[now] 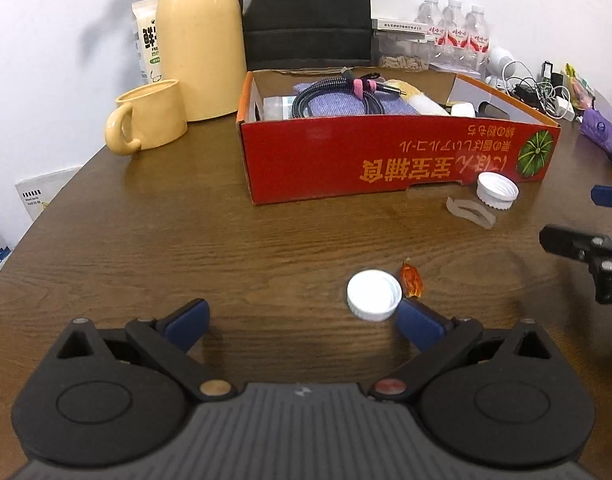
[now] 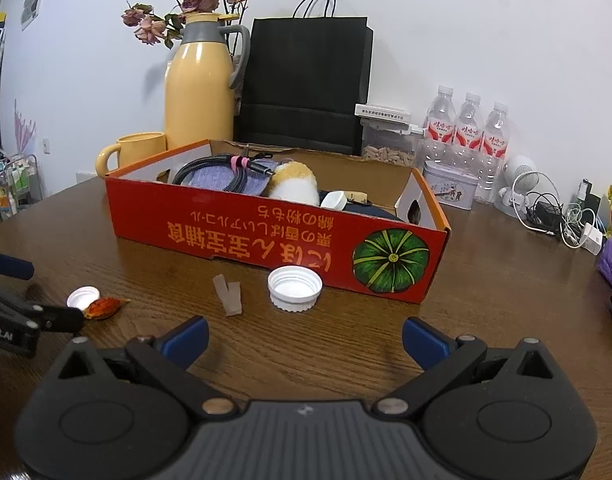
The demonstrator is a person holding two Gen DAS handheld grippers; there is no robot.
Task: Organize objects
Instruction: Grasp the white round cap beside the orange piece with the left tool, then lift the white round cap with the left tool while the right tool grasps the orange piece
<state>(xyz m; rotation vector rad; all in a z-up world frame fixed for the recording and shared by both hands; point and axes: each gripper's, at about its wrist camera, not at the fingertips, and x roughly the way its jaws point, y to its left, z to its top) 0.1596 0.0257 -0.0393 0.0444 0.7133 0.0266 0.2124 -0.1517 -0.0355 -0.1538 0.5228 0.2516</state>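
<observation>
A red cardboard box stands on the wooden table and holds a coiled cable, a purple cloth, a fluffy roll and other small items. My left gripper is open, low over the table. A small white cap lies just ahead of its right finger, beside an orange wrapper. A larger ribbed white cap rests against the box front, with a clear plastic strip next to it. My right gripper is open, short of that cap.
A yellow mug and a tall yellow flask stand left of the box. A black paper bag, water bottles, a tin and tangled chargers line the back and right of the table.
</observation>
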